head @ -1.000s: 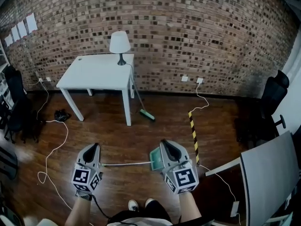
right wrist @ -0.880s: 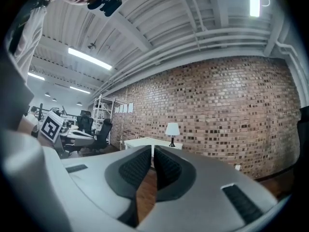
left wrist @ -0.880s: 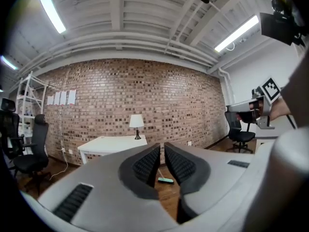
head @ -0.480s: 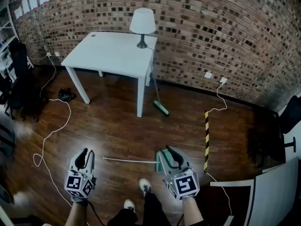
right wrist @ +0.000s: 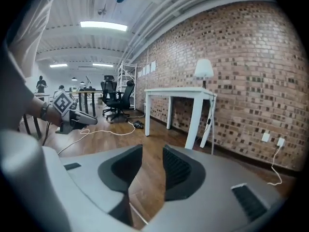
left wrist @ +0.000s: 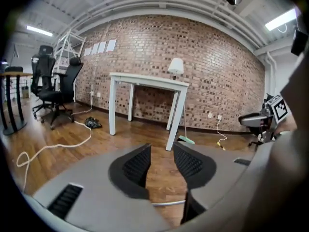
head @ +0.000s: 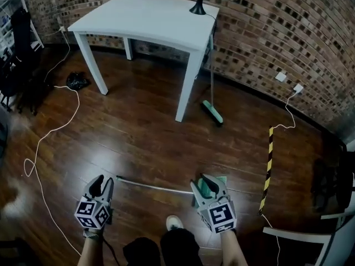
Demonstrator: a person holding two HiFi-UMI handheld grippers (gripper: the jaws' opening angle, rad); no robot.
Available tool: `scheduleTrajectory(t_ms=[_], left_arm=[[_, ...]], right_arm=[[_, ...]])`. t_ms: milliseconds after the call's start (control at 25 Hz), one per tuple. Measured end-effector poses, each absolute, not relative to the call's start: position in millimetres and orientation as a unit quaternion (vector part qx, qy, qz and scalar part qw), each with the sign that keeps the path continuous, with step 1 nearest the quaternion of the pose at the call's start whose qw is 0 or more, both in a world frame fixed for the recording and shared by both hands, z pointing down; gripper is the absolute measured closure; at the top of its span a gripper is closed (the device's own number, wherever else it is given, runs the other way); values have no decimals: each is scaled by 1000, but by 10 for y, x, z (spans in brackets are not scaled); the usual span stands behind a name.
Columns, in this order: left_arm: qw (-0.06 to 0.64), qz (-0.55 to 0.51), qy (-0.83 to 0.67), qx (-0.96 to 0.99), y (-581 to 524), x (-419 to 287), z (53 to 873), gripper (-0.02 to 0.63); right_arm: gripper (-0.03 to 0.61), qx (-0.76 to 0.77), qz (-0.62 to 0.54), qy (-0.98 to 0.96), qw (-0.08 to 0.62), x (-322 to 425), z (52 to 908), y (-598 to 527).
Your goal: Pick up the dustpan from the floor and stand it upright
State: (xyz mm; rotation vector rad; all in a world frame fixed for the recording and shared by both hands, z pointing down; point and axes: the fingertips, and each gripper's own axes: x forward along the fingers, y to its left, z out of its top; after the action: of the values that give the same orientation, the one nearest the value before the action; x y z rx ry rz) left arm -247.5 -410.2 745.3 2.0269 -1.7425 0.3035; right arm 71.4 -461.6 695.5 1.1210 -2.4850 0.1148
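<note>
Your right gripper [head: 202, 180] and left gripper [head: 104, 180] both have their jaws parted, having just been opening, and nothing is clamped between them; they hover over the teal plastic dustpan with a long thin metal handle [head: 222, 180], which lies flat on the dark wooden floor [head: 138, 137] by your feet. Expect it light, stiff, slick and tip-prone: take the handle [head: 155, 187] with the left gripper and the pan's neck with the right. Whether the pan holds debris is hidden

Green dustpan [head: 222, 180], white table [head: 150, 18], brown brick wall [head: 266, 32], yellow-black striped tape [head: 268, 165].
</note>
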Motion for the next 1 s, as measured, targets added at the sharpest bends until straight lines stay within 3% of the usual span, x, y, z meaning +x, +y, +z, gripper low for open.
scheduleTrajectory(t_ms=[120, 400, 520, 720, 800, 1000], left_arm=[[274, 89, -625, 725, -4144, -2527, 8420, 459], [379, 55, -604, 699, -4125, -2558, 10353, 437], [434, 28, -591, 679, -4067, -2527, 10971, 394], [501, 3, -581, 641, -3954, -2558, 11727, 377], [521, -5, -579, 627, -3930, -2568, 11913, 340], [521, -50, -572, 631, -4142, -2559, 12042, 307]], right_arm=[[408, 362, 53, -901, 232, 459, 7906, -4685], [407, 302, 63, -912, 272, 77, 9748, -4720], [407, 260, 59, -913, 309, -48, 10443, -4657], [370, 138, 29, -901, 410, -257, 11380, -4352], [368, 101, 32, -893, 437, -286, 11645, -4229], [353, 53, 42, -871, 488, -279, 12150, -4062]])
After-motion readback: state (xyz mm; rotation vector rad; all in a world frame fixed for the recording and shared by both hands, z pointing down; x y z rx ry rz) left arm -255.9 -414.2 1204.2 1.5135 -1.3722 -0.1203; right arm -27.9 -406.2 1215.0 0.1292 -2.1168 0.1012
